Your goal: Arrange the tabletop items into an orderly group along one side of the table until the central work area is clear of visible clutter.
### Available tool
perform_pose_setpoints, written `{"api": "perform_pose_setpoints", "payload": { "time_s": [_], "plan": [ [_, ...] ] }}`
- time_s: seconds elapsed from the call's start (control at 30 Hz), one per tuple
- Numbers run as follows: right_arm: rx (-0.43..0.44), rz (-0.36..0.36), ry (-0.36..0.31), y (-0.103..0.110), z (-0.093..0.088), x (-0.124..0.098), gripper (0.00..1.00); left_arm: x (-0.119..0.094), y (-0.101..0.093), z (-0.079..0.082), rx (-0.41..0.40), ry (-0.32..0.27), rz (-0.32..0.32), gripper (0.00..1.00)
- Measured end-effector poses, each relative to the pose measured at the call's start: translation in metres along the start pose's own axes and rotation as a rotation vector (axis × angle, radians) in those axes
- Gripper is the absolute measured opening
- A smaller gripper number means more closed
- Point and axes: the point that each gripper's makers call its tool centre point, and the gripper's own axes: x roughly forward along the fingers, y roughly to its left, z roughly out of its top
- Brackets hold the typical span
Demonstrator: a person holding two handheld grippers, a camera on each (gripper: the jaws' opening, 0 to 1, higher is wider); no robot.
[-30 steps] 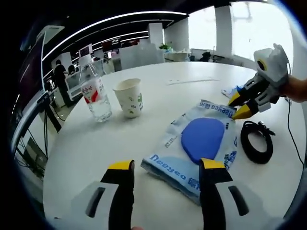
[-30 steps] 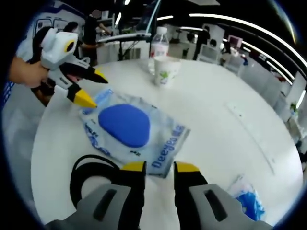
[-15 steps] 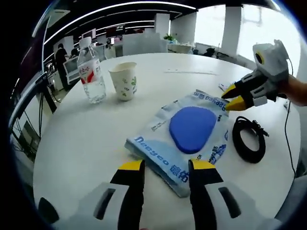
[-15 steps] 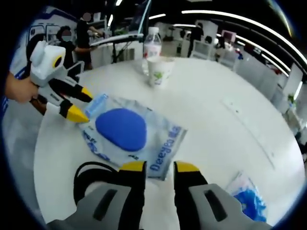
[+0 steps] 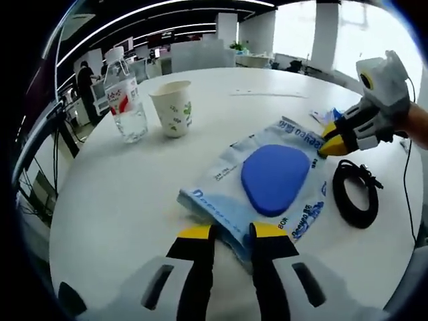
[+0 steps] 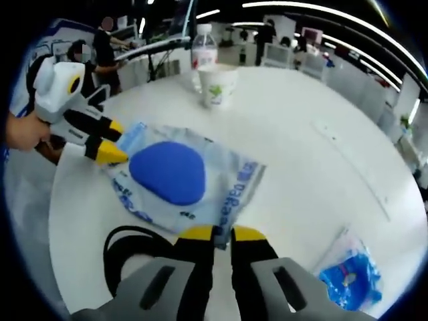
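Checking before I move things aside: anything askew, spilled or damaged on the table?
Nothing spilled or damaged. The wipes packet lies askew mid-table, both tongs at opposite edges. The black cable coil sits beside it; bottle and paper cup stand upright together.

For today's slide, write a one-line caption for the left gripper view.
Two grippers at opposite edges of a blue pack on a white table, bottle and cup behind.
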Motion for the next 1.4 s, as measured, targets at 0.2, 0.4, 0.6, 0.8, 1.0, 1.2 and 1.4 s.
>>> {"api": "perform_pose_setpoints", "payload": {
  "time_s": [0.2, 0.4, 0.6, 0.8, 1.0, 1.2, 1.4],
  "plan": [
    [0.001, -0.037, 0.012, 0.001, 0.003, -0.002, 0.00, -0.001, 0.001, 0.004, 0.006, -0.003, 0.003, 0.08],
    [0.000, -0.074, -0.049, 0.000, 0.021, -0.017, 0.00, -0.009, 0.006, 0.022, 0.068, -0.028, -0.001, 0.01],
    [0.029, -0.093, -0.075, -0.001, 0.029, -0.033, 0.00, -0.016, 0.004, 0.035, 0.079, -0.050, -0.020, 0.00],
    [0.035, -0.129, -0.103, 0.003, 0.035, -0.055, 0.00, -0.024, 0.002, 0.048, 0.098, -0.080, -0.048, 0.00],
    [0.085, -0.171, -0.115, 0.007, 0.035, -0.071, 0.00, -0.030, -0.001, 0.062, 0.119, -0.104, -0.091, 0.00],
    [0.115, -0.213, -0.115, 0.009, 0.034, -0.085, 0.00, -0.035, -0.007, 0.077, 0.168, -0.131, -0.130, 0.00],
    [0.141, -0.244, -0.112, 0.011, 0.034, -0.099, 0.00, -0.037, -0.011, 0.087, 0.186, -0.137, -0.172, 0.00]
  ]
}}
